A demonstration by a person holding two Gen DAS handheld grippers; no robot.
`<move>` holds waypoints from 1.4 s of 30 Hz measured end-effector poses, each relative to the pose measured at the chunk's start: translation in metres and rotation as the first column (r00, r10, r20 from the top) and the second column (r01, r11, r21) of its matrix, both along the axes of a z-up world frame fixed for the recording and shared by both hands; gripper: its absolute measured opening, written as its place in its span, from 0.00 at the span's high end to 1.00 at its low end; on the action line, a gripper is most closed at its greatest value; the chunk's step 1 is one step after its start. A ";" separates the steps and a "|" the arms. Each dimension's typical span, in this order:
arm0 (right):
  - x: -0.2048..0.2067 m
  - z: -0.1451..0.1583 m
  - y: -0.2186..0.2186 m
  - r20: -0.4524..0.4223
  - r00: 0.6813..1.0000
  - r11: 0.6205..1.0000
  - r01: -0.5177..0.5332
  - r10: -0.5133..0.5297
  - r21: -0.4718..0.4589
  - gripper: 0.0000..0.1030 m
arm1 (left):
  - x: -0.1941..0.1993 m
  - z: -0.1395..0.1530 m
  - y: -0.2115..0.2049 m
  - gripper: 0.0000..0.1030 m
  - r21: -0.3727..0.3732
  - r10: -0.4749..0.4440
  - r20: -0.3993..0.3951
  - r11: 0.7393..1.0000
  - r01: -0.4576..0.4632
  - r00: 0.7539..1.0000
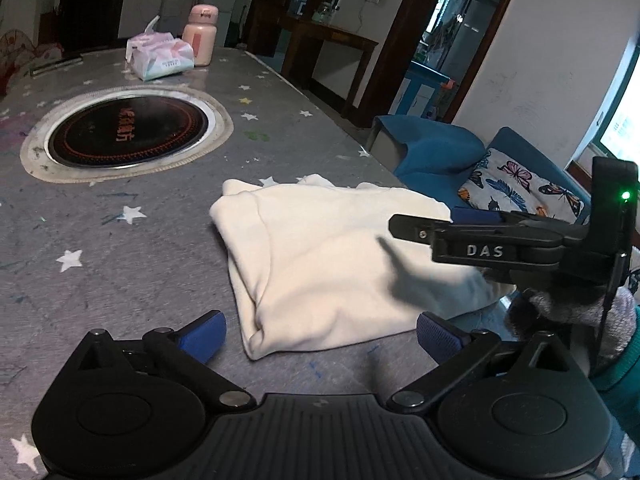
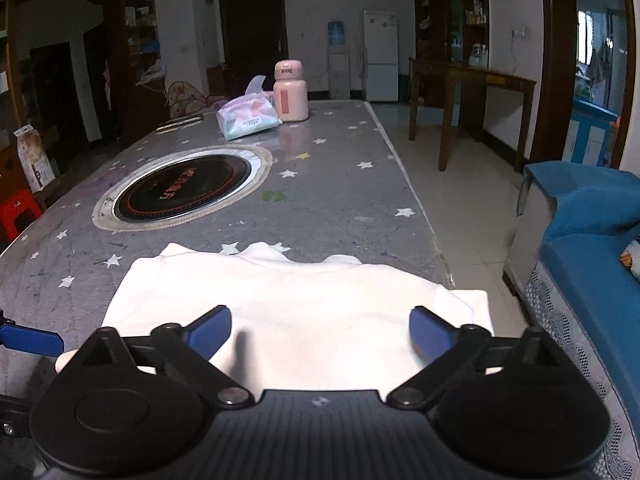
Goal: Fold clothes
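A cream garment (image 1: 332,264) lies folded into a rough rectangle on the grey star-patterned table (image 1: 120,240), close to its right edge. My left gripper (image 1: 320,336) is open, its blue fingertips (image 1: 204,336) standing either side of the garment's near corner with nothing between them. My right gripper (image 1: 460,224) reaches in from the right, just above the garment's right side, held by a hand in a grey knit glove (image 1: 580,308). In the right wrist view the right gripper (image 2: 320,332) is open over the garment (image 2: 300,304), gripping nothing. One blue finger of the left gripper (image 2: 28,340) shows at the left edge.
A round black hob (image 2: 184,188) is set into the table beyond the garment. A tissue pack (image 2: 248,118) and a pink bottle (image 2: 291,92) stand at the far end. A blue sofa (image 2: 592,248) with a butterfly cushion (image 1: 516,184) sits beside the table's right edge.
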State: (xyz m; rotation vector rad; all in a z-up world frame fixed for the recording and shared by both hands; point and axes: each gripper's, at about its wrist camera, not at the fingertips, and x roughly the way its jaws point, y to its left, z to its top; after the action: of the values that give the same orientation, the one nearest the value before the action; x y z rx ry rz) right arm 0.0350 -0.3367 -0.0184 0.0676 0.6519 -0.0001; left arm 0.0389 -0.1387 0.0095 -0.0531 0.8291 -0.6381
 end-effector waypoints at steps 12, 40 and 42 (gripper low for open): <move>-0.036 0.008 0.003 0.047 0.997 0.998 0.055 -0.055 0.004 0.00 | -0.028 0.003 0.010 0.00 0.035 0.014 0.130 0.999 -0.018 0.991; -0.116 -0.010 0.021 -0.018 0.993 0.993 0.118 -0.118 -0.001 0.00 | -0.068 -0.008 0.012 0.00 0.171 0.045 0.099 0.983 -0.062 0.994; -0.120 -0.012 0.020 -0.022 0.993 0.993 0.116 -0.116 0.002 0.00 | -0.070 -0.009 0.010 0.00 0.176 0.042 0.097 0.983 -0.059 0.994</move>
State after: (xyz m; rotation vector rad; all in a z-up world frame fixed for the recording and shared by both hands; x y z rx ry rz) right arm -0.0849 -0.3165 -0.0307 0.1089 0.6686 -0.1124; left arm -0.0311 -0.1286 0.0003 0.1171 0.7897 -0.5126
